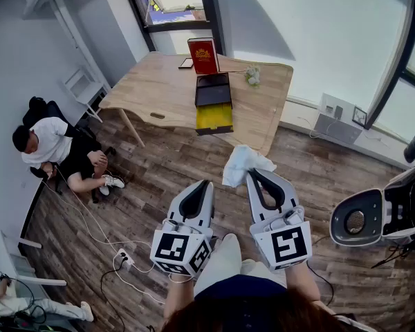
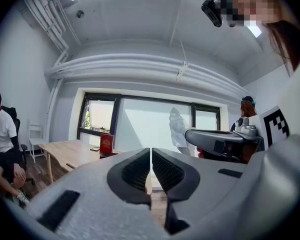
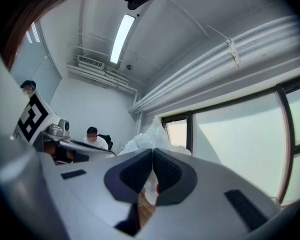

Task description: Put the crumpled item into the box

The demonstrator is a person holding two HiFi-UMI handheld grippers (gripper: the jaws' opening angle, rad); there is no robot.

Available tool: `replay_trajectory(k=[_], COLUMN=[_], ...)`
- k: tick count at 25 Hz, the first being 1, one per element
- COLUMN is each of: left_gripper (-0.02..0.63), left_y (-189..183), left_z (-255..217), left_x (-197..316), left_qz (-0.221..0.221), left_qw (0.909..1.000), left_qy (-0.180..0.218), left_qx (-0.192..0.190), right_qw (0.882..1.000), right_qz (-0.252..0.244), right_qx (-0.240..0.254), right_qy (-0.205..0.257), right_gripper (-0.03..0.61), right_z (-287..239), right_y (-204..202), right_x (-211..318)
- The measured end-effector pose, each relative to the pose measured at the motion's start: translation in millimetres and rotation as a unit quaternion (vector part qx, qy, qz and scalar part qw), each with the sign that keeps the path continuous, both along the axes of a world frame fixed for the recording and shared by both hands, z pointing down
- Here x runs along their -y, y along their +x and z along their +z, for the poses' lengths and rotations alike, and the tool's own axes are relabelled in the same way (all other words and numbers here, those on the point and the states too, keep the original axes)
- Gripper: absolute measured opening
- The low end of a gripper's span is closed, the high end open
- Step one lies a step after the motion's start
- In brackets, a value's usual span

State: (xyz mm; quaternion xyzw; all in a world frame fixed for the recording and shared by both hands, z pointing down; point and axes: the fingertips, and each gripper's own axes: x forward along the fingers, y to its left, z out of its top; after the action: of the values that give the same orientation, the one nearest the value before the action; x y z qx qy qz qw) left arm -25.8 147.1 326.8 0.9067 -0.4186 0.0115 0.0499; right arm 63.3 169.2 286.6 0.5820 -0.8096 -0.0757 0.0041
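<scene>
A white crumpled item (image 1: 243, 163) hangs from the tip of my right gripper (image 1: 252, 174), whose jaws are shut on it, held in the air above the floor. The right gripper view shows the same white crumpled item (image 3: 142, 138) rising beyond the closed jaws of the gripper (image 3: 153, 151). My left gripper (image 1: 206, 185) is beside it, shut and empty, jaws meeting (image 2: 150, 150). The box (image 1: 214, 104) lies open on the wooden table (image 1: 159, 88) ahead, with a dark tray, a yellow inner part and an upright red lid (image 1: 203, 55).
A person (image 1: 55, 151) sits on the floor at the left, near cables and a power strip (image 1: 124, 259). A white and black machine (image 1: 384, 213) stands at the right. A small flower bunch (image 1: 252, 76) lies on the table. A white chair (image 1: 83, 85) stands by the wall.
</scene>
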Motion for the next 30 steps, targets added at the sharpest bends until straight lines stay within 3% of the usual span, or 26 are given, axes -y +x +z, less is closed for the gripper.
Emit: replay_trajectory(k=[9, 30], left_gripper=[0.034, 0.034], left_y=[-9.6, -27.9], left_z=[5.7, 0.5], left_x=[31.7, 156.3], left_qz=[0.012, 0.054], left_qw=[0.9999, 0.9982], left_qy=[0.005, 0.006], left_qx=[-0.009, -0.025], right_qw=[1.000, 0.999], right_qz=[0.009, 0.041], right_qx=[0.002, -0.022], right_qy=[0.014, 0.009], right_gripper=[0.028, 0.028], right_z=[0.5, -6.3], right_y=[-13.0, -37.2], right_x=[26.4, 151.0])
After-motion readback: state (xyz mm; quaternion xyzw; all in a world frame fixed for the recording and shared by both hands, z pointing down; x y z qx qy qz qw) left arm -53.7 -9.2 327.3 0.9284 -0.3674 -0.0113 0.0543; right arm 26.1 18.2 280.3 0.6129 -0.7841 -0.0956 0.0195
